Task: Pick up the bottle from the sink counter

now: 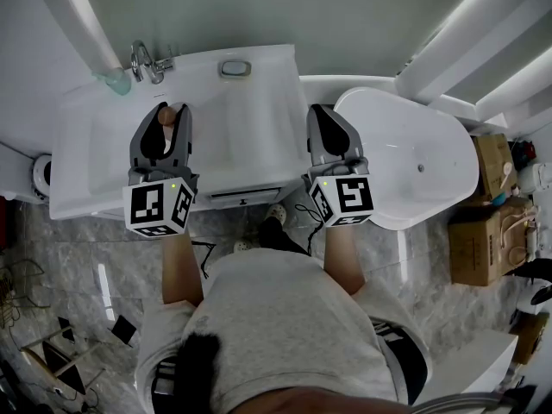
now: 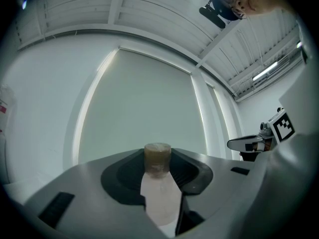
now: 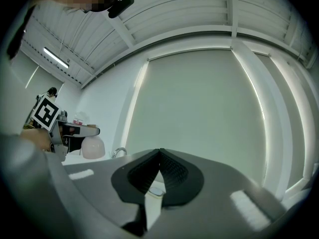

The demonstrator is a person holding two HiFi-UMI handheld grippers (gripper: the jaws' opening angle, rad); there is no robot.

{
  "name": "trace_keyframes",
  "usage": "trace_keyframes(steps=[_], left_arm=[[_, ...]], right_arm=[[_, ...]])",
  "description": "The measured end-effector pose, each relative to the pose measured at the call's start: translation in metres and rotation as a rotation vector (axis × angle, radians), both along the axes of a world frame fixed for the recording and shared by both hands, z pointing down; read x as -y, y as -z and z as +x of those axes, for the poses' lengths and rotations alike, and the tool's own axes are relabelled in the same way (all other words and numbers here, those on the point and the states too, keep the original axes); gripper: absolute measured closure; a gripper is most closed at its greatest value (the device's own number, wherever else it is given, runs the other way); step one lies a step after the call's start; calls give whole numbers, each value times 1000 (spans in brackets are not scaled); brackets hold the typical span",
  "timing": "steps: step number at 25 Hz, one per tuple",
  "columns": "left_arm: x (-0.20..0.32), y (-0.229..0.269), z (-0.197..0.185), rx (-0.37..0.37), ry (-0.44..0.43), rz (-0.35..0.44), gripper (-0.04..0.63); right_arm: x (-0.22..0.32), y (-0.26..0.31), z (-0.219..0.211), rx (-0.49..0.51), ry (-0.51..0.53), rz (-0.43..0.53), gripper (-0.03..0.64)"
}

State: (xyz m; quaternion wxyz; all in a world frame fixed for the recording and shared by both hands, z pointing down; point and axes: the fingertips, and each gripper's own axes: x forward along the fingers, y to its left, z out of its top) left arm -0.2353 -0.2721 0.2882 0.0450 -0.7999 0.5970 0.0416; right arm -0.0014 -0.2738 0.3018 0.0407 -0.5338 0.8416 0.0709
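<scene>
A pale bottle (image 2: 159,195) with a brown cap (image 1: 170,115) sits upright between the jaws of my left gripper (image 1: 171,110), which is shut on it over the left part of the white sink counter (image 1: 86,145). In the left gripper view the cap (image 2: 157,158) stands up above the jaw tips. From the right gripper view, the bottle's rounded pinkish body (image 3: 92,147) hangs below the left gripper (image 3: 75,131). My right gripper (image 1: 319,110) hovers at the counter's right edge, jaws shut tip to tip (image 3: 159,152) with nothing in them.
A chrome faucet (image 1: 148,61) and a teal object (image 1: 112,80) stand at the counter's back left. The basin (image 1: 241,128) lies between the grippers. A white bathtub (image 1: 414,158) is on the right, with cardboard boxes (image 1: 483,231) beyond it.
</scene>
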Motion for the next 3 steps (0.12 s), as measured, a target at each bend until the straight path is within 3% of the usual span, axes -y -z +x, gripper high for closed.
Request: trace_keyframes(steps=[3], left_arm=[[-2, 1, 1, -3, -4, 3, 451]], right_arm=[[-2, 1, 1, 1, -2, 4, 606]])
